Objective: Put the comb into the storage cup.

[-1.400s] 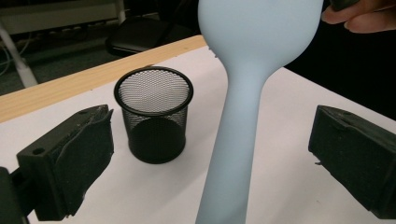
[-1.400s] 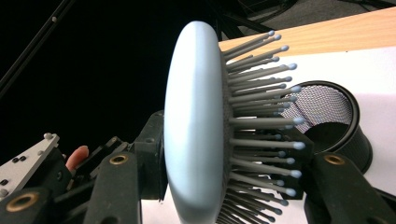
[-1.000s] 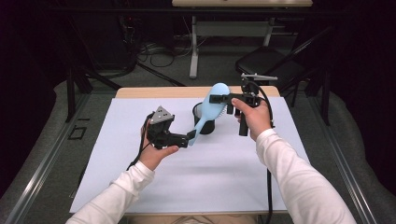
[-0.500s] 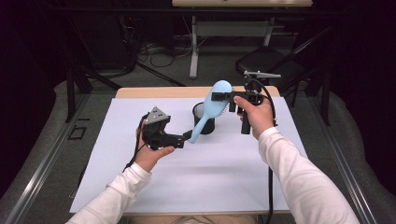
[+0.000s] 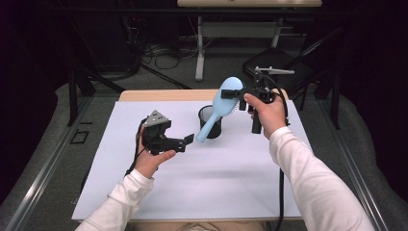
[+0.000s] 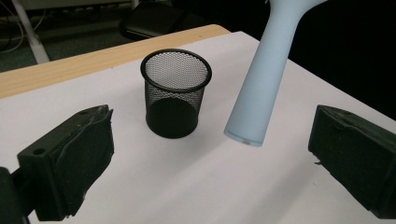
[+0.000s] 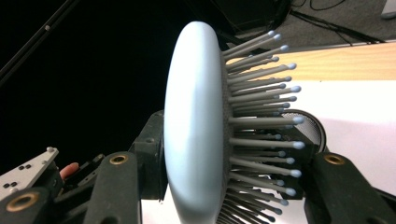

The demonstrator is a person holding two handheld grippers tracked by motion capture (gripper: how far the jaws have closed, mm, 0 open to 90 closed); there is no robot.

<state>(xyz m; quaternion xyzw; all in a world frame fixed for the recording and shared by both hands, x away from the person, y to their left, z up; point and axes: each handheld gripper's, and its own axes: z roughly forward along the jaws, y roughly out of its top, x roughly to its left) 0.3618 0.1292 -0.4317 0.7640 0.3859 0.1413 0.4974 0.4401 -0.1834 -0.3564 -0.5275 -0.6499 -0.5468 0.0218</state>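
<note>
A light blue hairbrush [image 5: 226, 98] hangs slanted above the table, and my right gripper [image 5: 236, 95] is shut on its oval head. In the right gripper view the head [image 7: 194, 126] is clamped between the jaws of the right gripper [image 7: 224, 186], bristles to the right. The handle [image 6: 261, 84] points down-left, ending in the air beside a black mesh cup [image 5: 210, 120]. The cup [image 6: 175, 100] stands upright and looks empty. My left gripper [image 5: 185, 143] is held open just left of the handle's end. In its own view the left gripper [image 6: 210, 163] has wide jaws with nothing between them.
A white sheet [image 5: 231, 192] covers the table, with a wooden strip [image 5: 159, 95] showing at the far edge. Beyond the table are a dark floor, cables, desk legs [image 5: 199, 53] and a black chair [image 5: 284, 65].
The brush handle has swung slightly left toward the left gripper. Both hands have barely shifted.
</note>
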